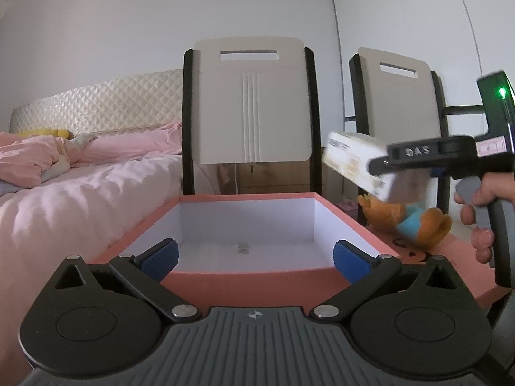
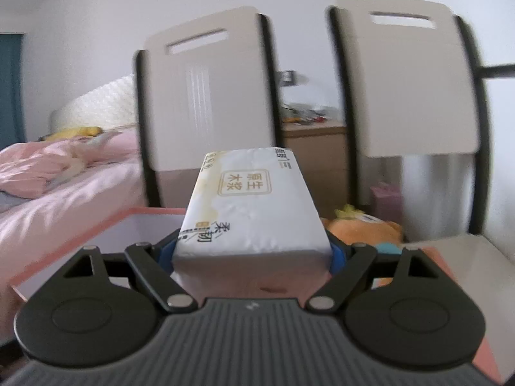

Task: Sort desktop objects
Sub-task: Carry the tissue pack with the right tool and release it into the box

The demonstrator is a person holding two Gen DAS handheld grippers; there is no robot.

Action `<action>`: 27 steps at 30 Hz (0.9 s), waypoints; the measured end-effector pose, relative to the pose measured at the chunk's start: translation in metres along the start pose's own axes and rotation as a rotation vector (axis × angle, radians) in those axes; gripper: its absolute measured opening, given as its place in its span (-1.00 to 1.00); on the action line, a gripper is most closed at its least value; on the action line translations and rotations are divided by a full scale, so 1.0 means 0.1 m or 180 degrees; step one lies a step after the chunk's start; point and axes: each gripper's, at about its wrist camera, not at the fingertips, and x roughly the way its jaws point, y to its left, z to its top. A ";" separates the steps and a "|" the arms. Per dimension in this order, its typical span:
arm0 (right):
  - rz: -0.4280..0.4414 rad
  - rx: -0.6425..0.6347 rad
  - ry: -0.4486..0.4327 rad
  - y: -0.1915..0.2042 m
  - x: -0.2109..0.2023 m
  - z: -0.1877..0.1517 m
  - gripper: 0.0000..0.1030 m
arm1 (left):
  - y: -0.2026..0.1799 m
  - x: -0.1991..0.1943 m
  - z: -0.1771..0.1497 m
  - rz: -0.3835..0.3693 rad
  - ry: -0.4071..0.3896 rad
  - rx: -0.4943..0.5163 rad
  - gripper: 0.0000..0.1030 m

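Observation:
An open pink box (image 1: 251,281) with a white inside sits right in front of my left gripper (image 1: 256,257), whose blue pads stand wide apart over its near wall; the gripper is open with nothing held. In the left wrist view, my right gripper (image 1: 396,173) hangs in the air to the right of the box, shut on a white tissue pack (image 1: 351,157). In the right wrist view the tissue pack (image 2: 251,206) fills the space between the blue pads of the right gripper (image 2: 252,254), lifted above the box rim (image 2: 96,228).
An orange and blue plush toy (image 1: 415,222) lies on a pink lid (image 1: 457,257) right of the box. A person's hand (image 1: 482,212) grips the right handle. Two beige chairs (image 1: 251,106) stand behind, with a bed (image 1: 80,193) on the left.

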 end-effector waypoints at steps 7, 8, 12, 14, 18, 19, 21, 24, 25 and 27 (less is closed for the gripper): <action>0.0404 -0.0057 0.0234 0.39 0.30 -0.02 0.66 | 0.06 0.02 0.01 0.0002 0.0026 -0.0080 1.00; 0.0453 -0.0065 0.0274 0.44 0.35 -0.03 0.66 | 0.07 0.03 0.01 0.0005 0.0033 -0.0094 1.00; 0.0588 -0.0110 0.0458 0.59 0.52 -0.08 0.66 | 0.12 0.05 0.02 0.0015 0.0057 -0.0168 1.00; 0.0603 -0.0106 0.0567 0.64 0.59 -0.09 0.66 | 0.13 0.05 0.02 0.0023 0.0065 -0.0190 1.00; 0.0594 -0.0104 0.0674 0.66 0.67 -0.13 0.67 | 0.16 0.06 0.02 0.0041 0.0076 -0.0228 1.00; 0.0595 -0.0095 0.0673 0.66 0.67 -0.13 0.67 | 0.16 0.06 0.02 0.0044 0.0076 -0.0237 1.00; 0.0598 -0.0088 0.0655 0.66 0.66 -0.13 0.69 | 0.15 0.05 0.02 0.0027 0.0052 -0.0242 1.00; 0.0590 -0.0088 0.0623 0.64 0.63 -0.14 0.72 | 0.13 0.04 0.02 0.0017 0.0029 -0.0217 1.00; 0.0574 -0.0090 0.0613 0.62 0.61 -0.14 0.75 | 0.13 0.04 0.02 0.0018 0.0026 -0.0203 1.00; 0.0517 -0.0096 0.0584 0.58 0.55 -0.12 0.78 | 0.12 0.04 0.02 0.0025 0.0017 -0.0185 1.00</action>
